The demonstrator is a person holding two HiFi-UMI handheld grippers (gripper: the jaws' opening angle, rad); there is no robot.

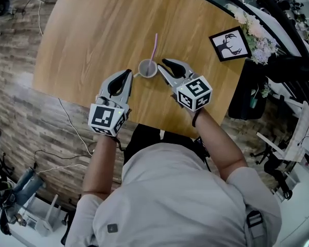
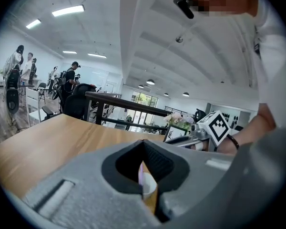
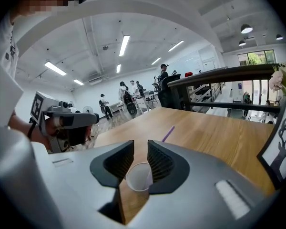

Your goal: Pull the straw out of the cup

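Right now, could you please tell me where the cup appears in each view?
Head view: cup just above picture centre.
Left gripper view: bottom centre, glimpsed between the jaws.
Right gripper view: bottom centre, seen between the parted jaws.
Shared landmark: framed deer picture.

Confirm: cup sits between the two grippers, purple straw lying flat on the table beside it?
Wrong on the straw: it stands in the cup, leaning over the rim, not flat on the table. The head view shows it. The cup does sit between the left gripper and right gripper.
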